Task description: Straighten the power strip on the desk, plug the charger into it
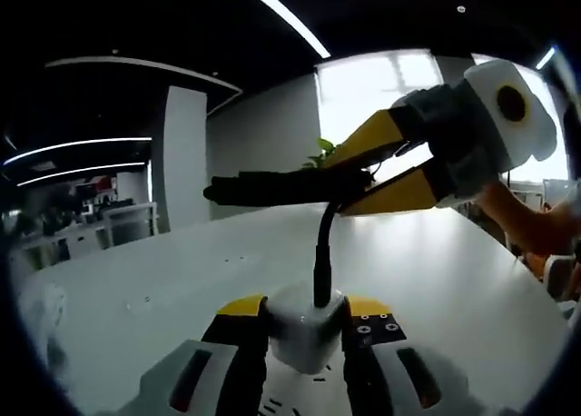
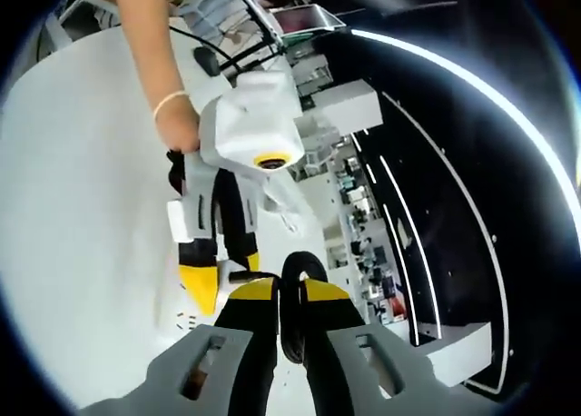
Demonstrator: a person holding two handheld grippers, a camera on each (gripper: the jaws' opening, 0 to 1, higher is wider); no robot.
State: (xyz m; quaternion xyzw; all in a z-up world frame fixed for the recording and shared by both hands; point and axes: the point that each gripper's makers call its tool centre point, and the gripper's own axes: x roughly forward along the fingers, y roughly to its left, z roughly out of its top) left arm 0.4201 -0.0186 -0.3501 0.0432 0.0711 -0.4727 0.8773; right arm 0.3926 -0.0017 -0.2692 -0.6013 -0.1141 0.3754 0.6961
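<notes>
**Charger and cable held up, plug-in not yet done**

Task judged early to mid. Small white cube-shaped plastic charger [image 1: 304, 330] clamped between the yellow-tipped black jaws of the left gripper [image 1: 304, 318], lifted off the white desk top [image 1: 163, 289]. Thick black rubber cable [image 1: 320, 252] rising from the charger top, looping forward above the jaws. No power strip identifiable on the desk beyond the jaws, so straightening cannot be judged; plugging in left to do.

Right gripper [image 2: 290, 293] closed on the black cable loop, cable pinched between its 2 jaws; seen in left gripper view entering from the right [image 1: 359, 193], ahead of and above the left jaws, pinching the cable's far run.

Pose: in right gripper view, left gripper crossing ahead of the right jaws, a person's bare forearm and hand [image 2: 177, 125] with a thin bracelet gripping its handle, both tools raised over the desk.
</notes>
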